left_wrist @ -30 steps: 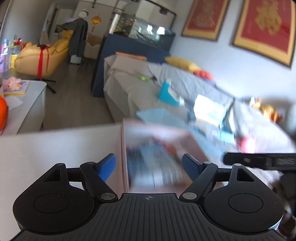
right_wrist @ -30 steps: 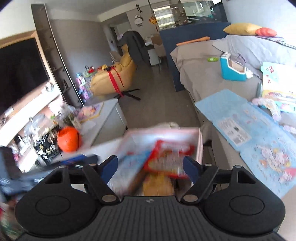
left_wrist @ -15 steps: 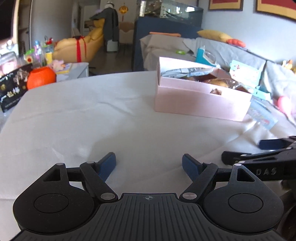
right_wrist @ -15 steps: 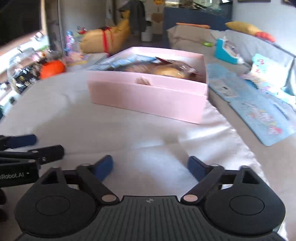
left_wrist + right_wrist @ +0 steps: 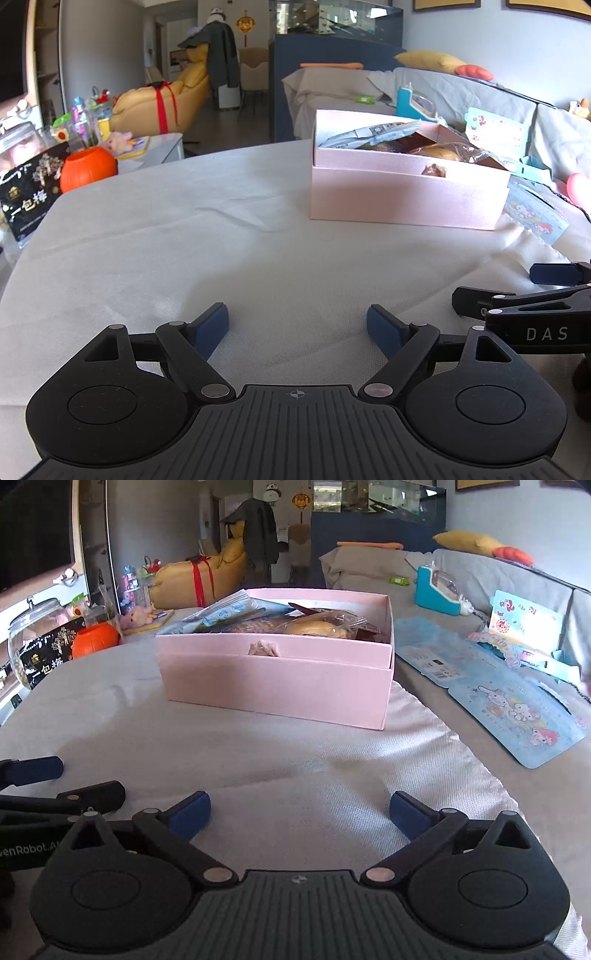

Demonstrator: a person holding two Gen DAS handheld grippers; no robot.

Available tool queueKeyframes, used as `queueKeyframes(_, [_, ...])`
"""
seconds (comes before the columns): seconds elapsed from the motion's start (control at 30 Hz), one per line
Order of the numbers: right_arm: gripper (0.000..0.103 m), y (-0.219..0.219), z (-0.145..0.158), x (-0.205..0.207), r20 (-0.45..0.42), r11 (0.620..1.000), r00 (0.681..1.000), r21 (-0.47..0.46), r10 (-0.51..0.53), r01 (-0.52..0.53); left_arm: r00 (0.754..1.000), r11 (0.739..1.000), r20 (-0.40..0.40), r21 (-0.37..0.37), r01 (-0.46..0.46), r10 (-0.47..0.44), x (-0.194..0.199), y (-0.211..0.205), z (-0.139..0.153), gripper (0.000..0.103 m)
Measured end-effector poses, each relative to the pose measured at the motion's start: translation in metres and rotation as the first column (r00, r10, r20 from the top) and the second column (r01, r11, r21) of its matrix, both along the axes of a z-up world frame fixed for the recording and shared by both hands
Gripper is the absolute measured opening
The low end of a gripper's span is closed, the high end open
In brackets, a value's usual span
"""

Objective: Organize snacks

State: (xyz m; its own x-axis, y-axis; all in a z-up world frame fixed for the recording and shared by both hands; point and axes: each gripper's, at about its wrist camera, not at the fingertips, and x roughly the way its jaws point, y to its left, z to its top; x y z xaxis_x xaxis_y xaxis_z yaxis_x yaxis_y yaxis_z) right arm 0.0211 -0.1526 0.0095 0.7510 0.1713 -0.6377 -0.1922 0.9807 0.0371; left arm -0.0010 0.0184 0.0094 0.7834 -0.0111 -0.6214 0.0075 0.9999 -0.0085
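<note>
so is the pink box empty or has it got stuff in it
Not empty: the pink box is open-topped, with snack packets piled up to its rim.

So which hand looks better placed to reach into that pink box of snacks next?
Probably the right. The pink box sits nearly straight ahead of the right gripper, whereas from the left gripper it lies off to the right. Both grippers are open and empty, low over the white cloth.
</note>
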Motion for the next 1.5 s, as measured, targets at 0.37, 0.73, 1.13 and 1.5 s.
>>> queueKeyframes(0.37, [0.103,0.0032,-0.0004,-0.0008,-0.002,1.000,1.000,-0.016,0.002,-0.002,1.000,1.000,-0.003,-0.009,-0.001,0.001,0.0023,0.0001,-0.0006,0.089])
queueKeyframes(0.73, [0.103,0.0031,-0.0004,-0.0007,-0.002,1.000,1.000,-0.017,0.002,-0.002,1.000,1.000,-0.002,-0.006,-0.004,0.004,0.0024,0.0000,-0.0004,0.089])
queueKeyframes(1.13, [0.103,0.0032,-0.0004,-0.0007,-0.002,1.000,1.000,-0.016,0.002,-0.002,1.000,1.000,0.004,-0.004,-0.020,0.020,0.0018,0.0013,0.0009,0.085])
queueKeyframes(1.5, [0.103,0.0031,-0.0004,-0.0008,-0.002,1.000,1.000,-0.016,0.002,-0.002,1.000,1.000,0.004,-0.004,-0.020,0.020,0.0017,0.0013,0.0009,0.085])
